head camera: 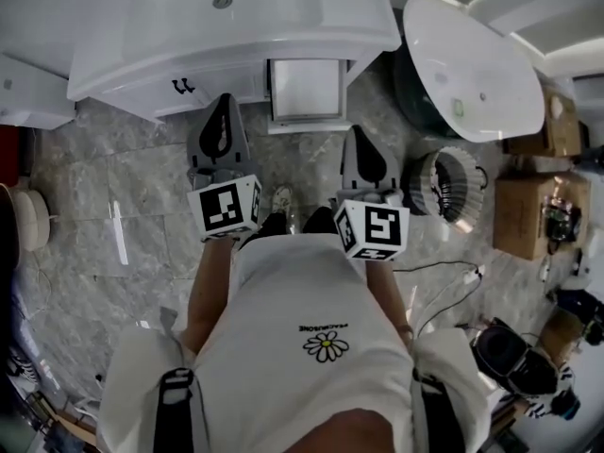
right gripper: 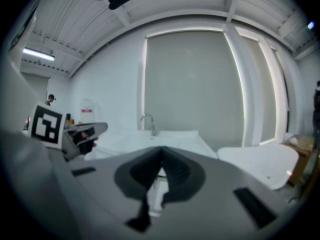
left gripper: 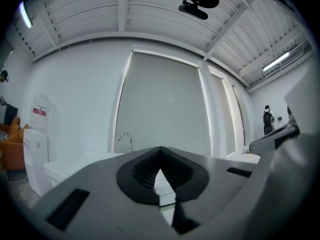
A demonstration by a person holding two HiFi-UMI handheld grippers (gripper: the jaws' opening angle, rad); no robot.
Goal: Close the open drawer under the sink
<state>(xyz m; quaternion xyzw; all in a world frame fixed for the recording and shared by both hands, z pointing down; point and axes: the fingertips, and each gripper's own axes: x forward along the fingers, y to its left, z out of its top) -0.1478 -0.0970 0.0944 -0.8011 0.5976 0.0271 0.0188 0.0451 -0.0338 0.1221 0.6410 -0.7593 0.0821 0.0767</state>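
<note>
A white sink vanity (head camera: pixel 189 36) with a tap (left gripper: pixel 126 139) stands at the top of the head view. Below its basin an open white drawer (head camera: pixel 304 91) juts out toward me. My left gripper (head camera: pixel 224 107) is held level in front of the vanity, just left of the drawer and apart from it, jaws shut and empty (left gripper: pixel 160 151). My right gripper (head camera: pixel 362 138) is a little farther back, off the drawer's right front corner, also shut with nothing in it (right gripper: pixel 161 151). Past the right gripper's jaws the tap (right gripper: pixel 148 121) shows.
A large white oval tub (head camera: pixel 472 64) stands to the right of the vanity. A round ribbed appliance (head camera: pixel 451 187), cardboard boxes (head camera: pixel 528 210) and cables (head camera: pixel 444 281) lie on the marble floor at right. A low white unit (head camera: pixel 28 92) is at far left.
</note>
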